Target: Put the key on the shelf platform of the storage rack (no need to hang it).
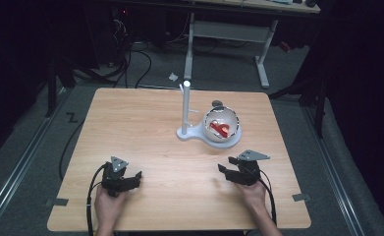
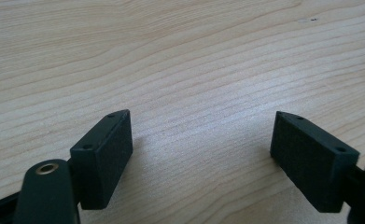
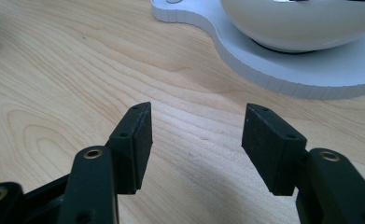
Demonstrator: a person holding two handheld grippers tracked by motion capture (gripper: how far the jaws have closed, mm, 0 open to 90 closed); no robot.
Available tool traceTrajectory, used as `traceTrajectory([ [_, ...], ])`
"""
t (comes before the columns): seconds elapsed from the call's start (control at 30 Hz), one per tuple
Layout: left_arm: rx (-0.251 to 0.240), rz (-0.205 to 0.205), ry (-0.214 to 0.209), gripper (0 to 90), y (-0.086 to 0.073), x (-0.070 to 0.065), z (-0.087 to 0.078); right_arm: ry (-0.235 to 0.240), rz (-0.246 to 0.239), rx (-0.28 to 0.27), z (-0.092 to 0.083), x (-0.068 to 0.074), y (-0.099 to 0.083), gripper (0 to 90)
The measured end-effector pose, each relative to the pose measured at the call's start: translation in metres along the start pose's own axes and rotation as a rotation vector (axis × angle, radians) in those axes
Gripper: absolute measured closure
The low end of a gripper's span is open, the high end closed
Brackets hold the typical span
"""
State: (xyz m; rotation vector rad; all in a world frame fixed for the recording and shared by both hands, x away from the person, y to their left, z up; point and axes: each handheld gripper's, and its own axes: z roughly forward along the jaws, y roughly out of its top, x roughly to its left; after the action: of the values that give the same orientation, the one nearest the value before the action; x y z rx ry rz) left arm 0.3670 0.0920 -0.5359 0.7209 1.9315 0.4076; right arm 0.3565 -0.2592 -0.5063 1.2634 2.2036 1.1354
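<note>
A white bowl [image 1: 222, 126] holding a red object [image 1: 220, 129] sits on a white flat base [image 1: 192, 134] with an upright white post [image 1: 185, 105], right of the table's middle. In the right gripper view the bowl [image 3: 301, 23] and base [image 3: 306, 70] lie just ahead. My right gripper [image 1: 228, 166] rests near the front right, open, nothing between its pads [image 3: 196, 140]. My left gripper [image 1: 135, 178] rests near the front left, jaws wide open over bare wood [image 2: 201, 140].
The wooden table [image 1: 145, 128] has its front edge close behind both hands. A white-framed desk [image 1: 229, 29] and cables stand on the floor beyond the far edge. Small tape pieces mark the table's front corners [image 1: 57, 202].
</note>
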Motion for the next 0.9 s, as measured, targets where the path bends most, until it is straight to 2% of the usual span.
traceTrajectory([
  [0.2,0.0,-0.001,0.0,21.2,0.0,0.0,0.0,-0.024,0.0,0.017,0.007,-0.003,-0.001,43.2],
  [0.47,0.0,-0.001,0.0,21.2,0.0,0.0,0.0,-0.08,-0.009,0.046,0.014,-0.008,-0.004,43.2],
  [0.9,0.0,0.0,0.0,21.2,0.0,0.0,0.0,-0.118,0.011,0.066,0.017,-0.017,-0.005,42.9],
])
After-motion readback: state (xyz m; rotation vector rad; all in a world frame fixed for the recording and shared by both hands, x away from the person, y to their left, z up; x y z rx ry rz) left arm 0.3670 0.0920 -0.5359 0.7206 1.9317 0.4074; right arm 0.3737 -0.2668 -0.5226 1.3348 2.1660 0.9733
